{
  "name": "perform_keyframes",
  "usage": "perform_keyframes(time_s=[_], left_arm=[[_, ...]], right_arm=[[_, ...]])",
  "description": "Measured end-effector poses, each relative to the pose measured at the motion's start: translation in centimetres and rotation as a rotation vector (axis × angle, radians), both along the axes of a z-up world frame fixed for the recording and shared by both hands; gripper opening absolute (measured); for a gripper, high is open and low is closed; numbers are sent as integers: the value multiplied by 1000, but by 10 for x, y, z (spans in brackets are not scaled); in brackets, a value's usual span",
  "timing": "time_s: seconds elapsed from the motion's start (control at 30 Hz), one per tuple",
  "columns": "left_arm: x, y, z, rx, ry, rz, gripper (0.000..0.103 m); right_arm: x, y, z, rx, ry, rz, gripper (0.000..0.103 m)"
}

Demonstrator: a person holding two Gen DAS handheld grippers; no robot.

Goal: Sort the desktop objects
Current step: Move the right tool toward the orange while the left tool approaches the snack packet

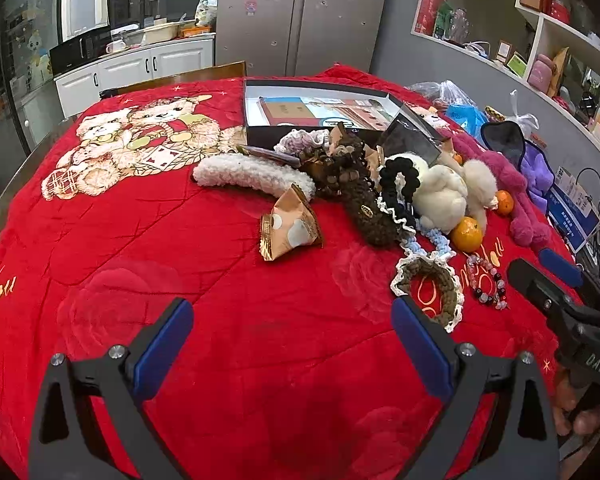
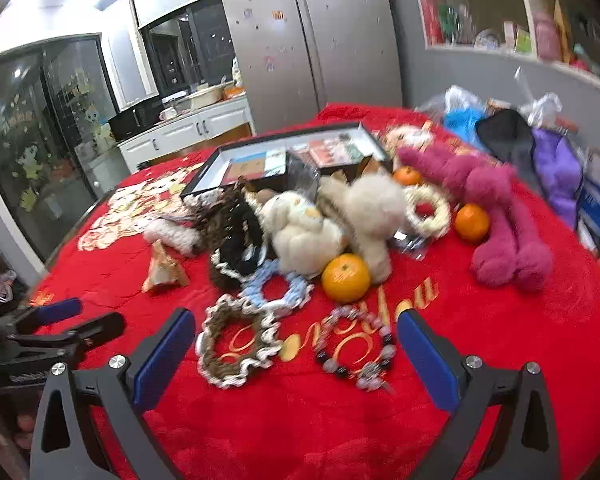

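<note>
A pile of small objects lies on the red blanket [image 1: 180, 264]: a white fluffy hairband [image 1: 252, 178], a snack packet [image 1: 288, 230], a cream plush toy [image 2: 304, 232], a brown crochet scrunchie [image 2: 236, 340], a bead bracelet [image 2: 356, 344], a blue scrunchie [image 2: 276, 284], oranges [image 2: 346, 278] and a pink plush [image 2: 496, 224]. An open black box [image 1: 320, 108] sits behind the pile. My left gripper [image 1: 292, 340] is open and empty over bare blanket. My right gripper [image 2: 296, 344] is open and empty, above the brown scrunchie and bracelet.
Plastic bags, a purple cloth [image 2: 556, 172] and a dark cloth lie at the far right edge. A blue-and-white box [image 1: 572, 208] and cables sit off the right side. A fridge [image 1: 300, 16] and kitchen counter [image 1: 140, 60] stand beyond the table.
</note>
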State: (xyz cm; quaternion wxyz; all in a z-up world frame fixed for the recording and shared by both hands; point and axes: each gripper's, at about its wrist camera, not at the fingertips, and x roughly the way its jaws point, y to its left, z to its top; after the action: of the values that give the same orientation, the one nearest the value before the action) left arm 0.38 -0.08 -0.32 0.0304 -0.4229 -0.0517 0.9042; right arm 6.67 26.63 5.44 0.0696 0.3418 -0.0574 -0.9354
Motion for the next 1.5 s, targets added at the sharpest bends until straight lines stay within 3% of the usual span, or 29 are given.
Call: perform_keyframes(time_s=[0.13,0.37,0.63,0.87,1.5], left_arm=[[-1,0,-1,14,-6,0,100],[0,6,-2,-16,-4,-13,101],[-3,6,-5,-10,-17,-19,101],[-7,6,-8,-15,-27,-20,101],[-37,10,-22,-28,-70,-48,101]], right_arm=[[5,-4,1,36,61,27,103],[0,-1,-6,-34,-13,29,103],[1,-2,-8,-29,-27,12,103],[-2,0,-6,-105,-15,55,103],[-36,15,-27,-130,-115,-28,103]])
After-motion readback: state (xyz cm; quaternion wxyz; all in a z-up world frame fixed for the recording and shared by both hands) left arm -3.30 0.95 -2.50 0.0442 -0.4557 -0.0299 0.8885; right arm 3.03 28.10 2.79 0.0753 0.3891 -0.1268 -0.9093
